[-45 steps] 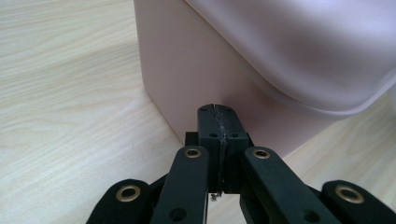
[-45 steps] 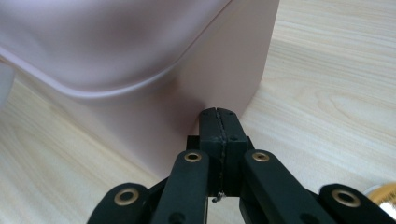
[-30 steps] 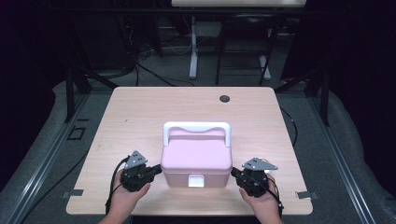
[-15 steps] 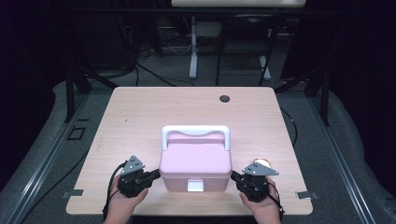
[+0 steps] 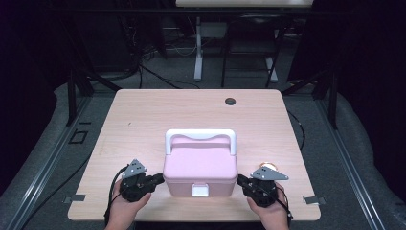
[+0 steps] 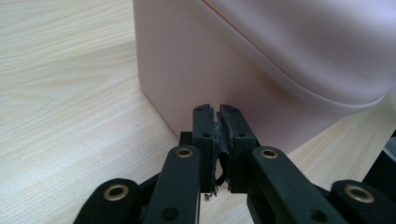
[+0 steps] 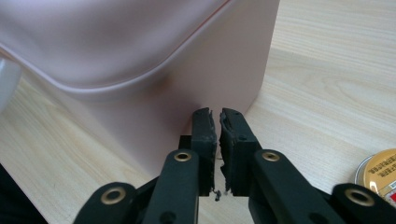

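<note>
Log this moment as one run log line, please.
left gripper: nearly shut, empty | right gripper: nearly shut, empty | pink plastic lidded box with white handle: between them on table

Dark room, grey floor (image 5: 57, 143), cables (image 5: 158, 76), perhaps table legs (image 5: 198, 52).

Pink box (image 5: 200, 167), white handle (image 5: 200, 134) and latch (image 5: 199, 190); light wood-grain table (image 5: 143, 120); black tools; gold tin (image 7: 378, 173).

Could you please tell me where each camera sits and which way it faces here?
High view: above the table's near edge, looking forward and down on the pink box; both hands hold grippers.
Left gripper view: on the left gripper, facing the box's side.
Right gripper view: on the right gripper, facing the opposite side, gold tin nearby.
All share the box.
</note>
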The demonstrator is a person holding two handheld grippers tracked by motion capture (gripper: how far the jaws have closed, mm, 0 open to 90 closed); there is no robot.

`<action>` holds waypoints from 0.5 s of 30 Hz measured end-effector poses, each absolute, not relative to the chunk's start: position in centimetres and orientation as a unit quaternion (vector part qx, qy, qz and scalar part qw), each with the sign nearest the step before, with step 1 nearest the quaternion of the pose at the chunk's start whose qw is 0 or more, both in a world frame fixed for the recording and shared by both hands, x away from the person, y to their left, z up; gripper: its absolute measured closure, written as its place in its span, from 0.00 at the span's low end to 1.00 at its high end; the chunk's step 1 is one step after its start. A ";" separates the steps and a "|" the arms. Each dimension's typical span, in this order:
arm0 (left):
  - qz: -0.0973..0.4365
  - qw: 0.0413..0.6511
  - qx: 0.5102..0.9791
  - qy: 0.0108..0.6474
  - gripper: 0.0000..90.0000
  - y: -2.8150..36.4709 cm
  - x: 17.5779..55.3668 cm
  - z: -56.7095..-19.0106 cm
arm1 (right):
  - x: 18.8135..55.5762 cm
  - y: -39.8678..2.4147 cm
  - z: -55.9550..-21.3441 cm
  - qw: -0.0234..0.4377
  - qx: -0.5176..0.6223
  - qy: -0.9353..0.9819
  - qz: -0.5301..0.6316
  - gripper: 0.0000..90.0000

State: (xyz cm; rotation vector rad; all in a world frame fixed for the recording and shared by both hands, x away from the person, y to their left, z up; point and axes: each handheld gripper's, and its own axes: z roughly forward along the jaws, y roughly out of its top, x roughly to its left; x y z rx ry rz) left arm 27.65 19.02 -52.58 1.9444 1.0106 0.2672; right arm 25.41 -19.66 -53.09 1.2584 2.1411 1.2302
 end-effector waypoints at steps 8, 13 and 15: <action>0.117 0.454 0.782 0.411 0.81 19.6 27.9 -52.5 | 25.5 -20.3 -53.1 0.205 0.443 0.755 0.438 0.79; 0.113 0.466 0.774 0.413 0.72 19.7 28.0 -52.6 | 25.7 -20.8 -53.1 0.200 0.447 0.753 0.440 0.72; 0.112 0.466 0.775 0.413 0.70 19.8 28.0 -52.5 | 25.8 -20.9 -53.0 0.201 0.445 0.754 0.439 0.71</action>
